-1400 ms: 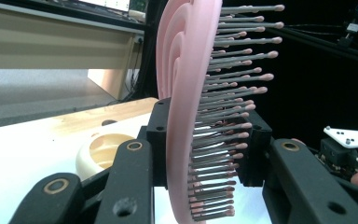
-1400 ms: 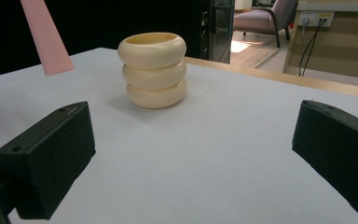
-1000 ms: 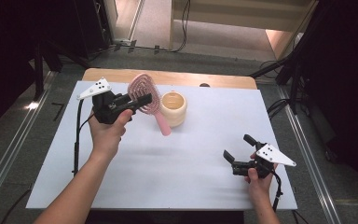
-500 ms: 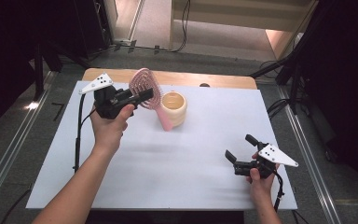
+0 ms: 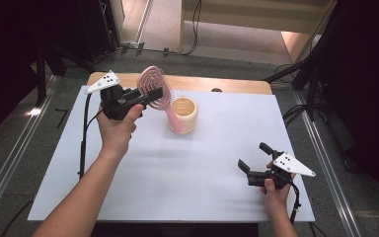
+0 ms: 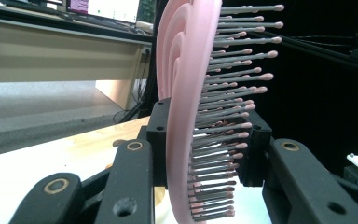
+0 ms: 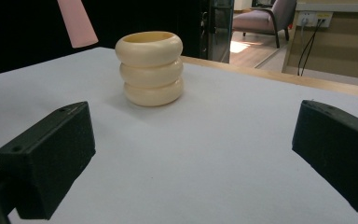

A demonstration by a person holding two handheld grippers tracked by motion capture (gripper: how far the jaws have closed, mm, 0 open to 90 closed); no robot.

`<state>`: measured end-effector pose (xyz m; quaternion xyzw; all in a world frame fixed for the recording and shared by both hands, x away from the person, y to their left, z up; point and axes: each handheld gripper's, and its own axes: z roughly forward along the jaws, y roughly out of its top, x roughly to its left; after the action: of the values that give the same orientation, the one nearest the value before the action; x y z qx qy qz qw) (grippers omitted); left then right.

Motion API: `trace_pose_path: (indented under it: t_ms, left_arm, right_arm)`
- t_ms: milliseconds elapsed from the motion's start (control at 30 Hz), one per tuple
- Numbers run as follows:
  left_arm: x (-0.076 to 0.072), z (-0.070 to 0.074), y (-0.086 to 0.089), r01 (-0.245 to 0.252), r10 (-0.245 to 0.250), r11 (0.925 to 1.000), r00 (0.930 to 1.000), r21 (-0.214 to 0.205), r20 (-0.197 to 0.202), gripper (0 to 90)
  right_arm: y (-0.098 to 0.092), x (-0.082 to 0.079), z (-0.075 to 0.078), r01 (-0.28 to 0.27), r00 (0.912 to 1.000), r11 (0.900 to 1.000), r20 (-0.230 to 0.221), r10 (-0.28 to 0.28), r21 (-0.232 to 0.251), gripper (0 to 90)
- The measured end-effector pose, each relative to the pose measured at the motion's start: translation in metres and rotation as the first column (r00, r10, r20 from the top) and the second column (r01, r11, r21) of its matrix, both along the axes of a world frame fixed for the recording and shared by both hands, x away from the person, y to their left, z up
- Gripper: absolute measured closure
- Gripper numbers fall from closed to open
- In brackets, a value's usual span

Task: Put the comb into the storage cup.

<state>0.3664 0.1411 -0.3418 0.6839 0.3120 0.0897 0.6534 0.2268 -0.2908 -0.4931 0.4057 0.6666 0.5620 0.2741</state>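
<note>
High view: the left gripper (image 5: 145,96) is clamped on the head of a pink hairbrush (image 5: 154,88), held up in the air just left of the cream ribbed holder (image 5: 183,115) that stands on the white table (image 5: 177,177). The brush's handle slopes down and to the right, its tip in front of the holder's near-left rim — whether it touches the rim I cannot tell. Against the pictures from a second ago, the brush head sits a little higher and its face is turned more upright, so the handle hangs steeper than it did; the holder stands where it stood. I judge this as the handle being aimed at the holder's mouth, with the drop-in not yet done. The right gripper (image 5: 254,165) rests low at the table's near right, well apart from the holder, with its jaws wide and nothing between them — it sits where it sat a second ago.

Left gripper view: the two black jaws press on the brush head from both sides, one on the pink back and one on the bristle (image 6: 223,98) side. The grip looks firm.

Right gripper view: the jaws stand far apart over bare table. Beyond them the holder (image 7: 150,67) stands upright and open-mouthed, and the pink handle tip (image 7: 78,22) hangs above and to its left, clear of the table.
</note>
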Motion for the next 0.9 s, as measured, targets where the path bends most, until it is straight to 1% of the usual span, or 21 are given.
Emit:
trace_pose_path:
  t_ms: [167,433,500,700,767,800,900]
  left_arm:
    - [0.004,0.000,0.001,-0.008,0.008,0.9999,1.0000,-0.008,-0.002,65.5]
    - [0.012,0.002,0.003,-0.019,0.019,0.9998,0.9998,-0.008,0.001,65.4]
    - [0.013,0.003,0.002,-0.025,0.025,0.9997,0.9997,-0.008,0.000,65.5]
    - [0.018,0.008,-0.002,-0.021,0.022,0.9997,0.9997,-0.013,0.008,65.5]
    - [0.020,0.009,-0.003,-0.021,0.021,0.9997,0.9997,-0.012,0.010,65.5]
    - [0.021,0.009,-0.003,-0.022,0.023,0.9995,0.9997,-0.021,0.011,65.5]
    - [0.022,0.010,-0.004,-0.029,0.030,0.9992,0.9995,-0.026,0.012,65.5]
  right_arm:
    - [0.001,0.000,0.000,-0.005,1.0000,1.0000,-0.002,0.005,-0.004,0.0]
    - [0.001,0.000,-0.001,-0.005,1.0000,1.0000,-0.005,0.005,-0.001,0.0]
    - [0.001,0.000,-0.001,-0.007,1.0000,1.0000,-0.003,0.007,-0.005,0.0]
    - [0.001,-0.001,0.000,-0.004,1.0000,0.9999,0.000,0.004,-0.010,0.0]
    - [0.000,-0.001,0.000,-0.002,1.0000,1.0000,-0.001,0.002,-0.004,0.0]
    - [0.000,-0.001,0.000,0.001,1.0000,1.0000,-0.001,-0.001,-0.003,0.0]
    - [-0.001,-0.001,0.000,0.001,1.0000,1.0000,-0.001,-0.001,-0.002,0.0]
